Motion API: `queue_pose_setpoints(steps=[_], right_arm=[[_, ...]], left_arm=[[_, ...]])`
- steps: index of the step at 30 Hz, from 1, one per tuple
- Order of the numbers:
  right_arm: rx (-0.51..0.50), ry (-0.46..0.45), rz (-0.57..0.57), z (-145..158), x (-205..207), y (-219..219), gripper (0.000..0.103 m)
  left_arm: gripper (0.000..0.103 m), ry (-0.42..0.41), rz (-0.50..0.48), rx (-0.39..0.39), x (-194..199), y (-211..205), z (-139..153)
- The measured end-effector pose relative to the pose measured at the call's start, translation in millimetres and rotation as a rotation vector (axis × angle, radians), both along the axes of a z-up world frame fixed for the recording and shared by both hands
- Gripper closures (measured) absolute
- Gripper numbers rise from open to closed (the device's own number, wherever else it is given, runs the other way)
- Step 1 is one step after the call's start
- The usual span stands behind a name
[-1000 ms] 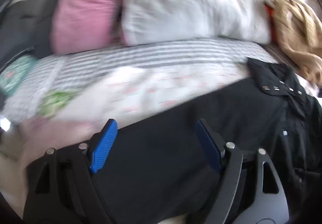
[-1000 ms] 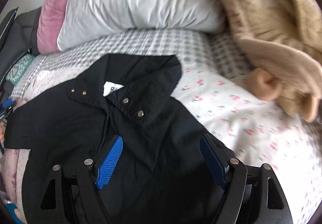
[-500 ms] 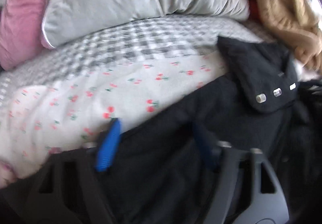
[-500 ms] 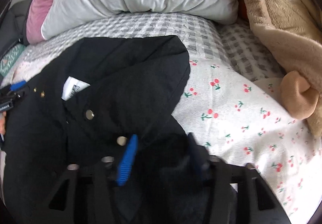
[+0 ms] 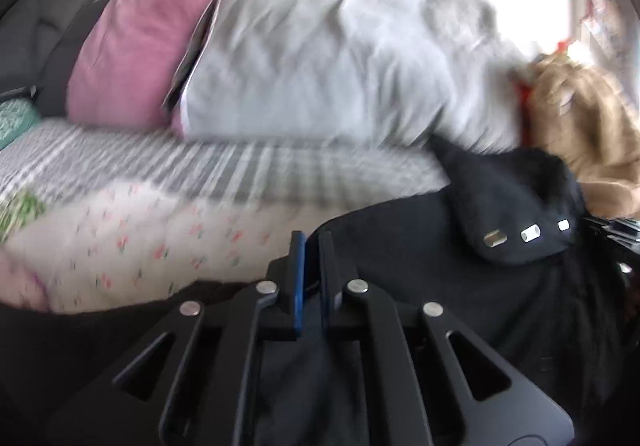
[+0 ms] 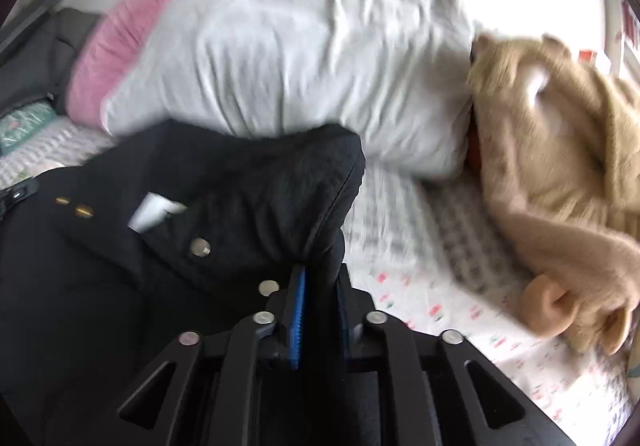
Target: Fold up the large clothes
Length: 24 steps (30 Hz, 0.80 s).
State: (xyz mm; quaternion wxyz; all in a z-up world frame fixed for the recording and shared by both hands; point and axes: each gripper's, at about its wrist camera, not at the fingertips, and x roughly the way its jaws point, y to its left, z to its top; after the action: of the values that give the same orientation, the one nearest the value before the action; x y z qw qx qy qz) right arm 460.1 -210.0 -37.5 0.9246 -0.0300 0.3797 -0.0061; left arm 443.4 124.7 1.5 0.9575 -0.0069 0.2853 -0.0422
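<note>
A black jacket (image 5: 440, 278) with metal snap buttons lies on a bed and is raised at its shoulders. My left gripper (image 5: 311, 246) is shut on the jacket's left shoulder edge. My right gripper (image 6: 320, 274) is shut on the right shoulder of the black jacket (image 6: 248, 205), next to the collar, and black cloth bunches between its blue pads. A white label (image 6: 154, 214) shows inside the collar.
A bedsheet with a cherry print (image 5: 152, 246) and a grey checked cover (image 5: 240, 165) lie under the jacket. A white pillow (image 6: 304, 57) and a pink pillow (image 5: 148, 33) lie behind. A tan plush toy (image 6: 560, 173) lies on the right. A dark chair (image 5: 36, 29) stands far left.
Both grippers went from open over the jacket to shut on its shoulders. The jacket's top has been lifted off the bed, and the collar now bulges up.
</note>
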Motion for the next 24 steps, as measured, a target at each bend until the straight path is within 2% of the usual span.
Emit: queue_pose_setpoints(steps=[1, 2, 3, 4, 5, 6, 7, 9, 10, 11, 13, 16, 21, 24], right_arm=[[0.002, 0.060, -0.024, -11, 8, -2, 0.080], [0.014, 0.131, -0.052, -25, 17, -5, 0.080], [0.057, 0.141, -0.069, -31, 17, -10, 0.080], [0.088, 0.121, -0.072, -26, 12, -14, 0.079], [0.113, 0.118, -0.061, -21, 7, -18, 0.077], [0.128, 0.126, -0.047, -16, 3, -22, 0.076], [0.136, 0.137, -0.033, -7, -3, -27, 0.072], [0.145, 0.129, -0.022, 13, -22, -39, 0.056], [0.147, 0.123, -0.019, 23, -31, -46, 0.035], [0.137, 0.113, -0.019, 34, -45, -52, 0.025], [0.094, 0.088, 0.000, 59, -79, -64, 0.023], [0.059, 0.131, 0.044, 78, -125, -78, 0.022], [0.026, 0.187, 0.042, 94, -202, -103, 0.022], [0.036, 0.226, 0.006, 96, -246, -122, 0.022]], left_arm=[[0.091, 0.076, 0.038, 0.056, 12, -4, -17], [0.090, 0.114, 0.061, 0.085, 16, -6, -26], [0.089, 0.138, 0.071, 0.096, 16, -8, -30], [0.081, 0.142, 0.069, 0.088, 11, -10, -30], [0.056, 0.139, 0.058, 0.071, 5, -10, -26], [0.040, 0.144, 0.041, 0.054, -3, -12, -21], [0.019, 0.154, 0.028, 0.049, -9, -15, -17], [0.018, 0.165, 0.012, 0.055, -28, -22, -8], [0.018, 0.185, 0.001, 0.065, -40, -27, -3], [0.018, 0.214, -0.020, 0.072, -53, -33, 1], [0.018, 0.251, -0.047, 0.065, -77, -40, 5], [0.017, 0.328, -0.053, 0.021, -116, -46, 14], [0.015, 0.423, -0.020, -0.078, -170, -48, 23], [0.005, 0.422, -0.023, -0.121, -206, -51, 32]])
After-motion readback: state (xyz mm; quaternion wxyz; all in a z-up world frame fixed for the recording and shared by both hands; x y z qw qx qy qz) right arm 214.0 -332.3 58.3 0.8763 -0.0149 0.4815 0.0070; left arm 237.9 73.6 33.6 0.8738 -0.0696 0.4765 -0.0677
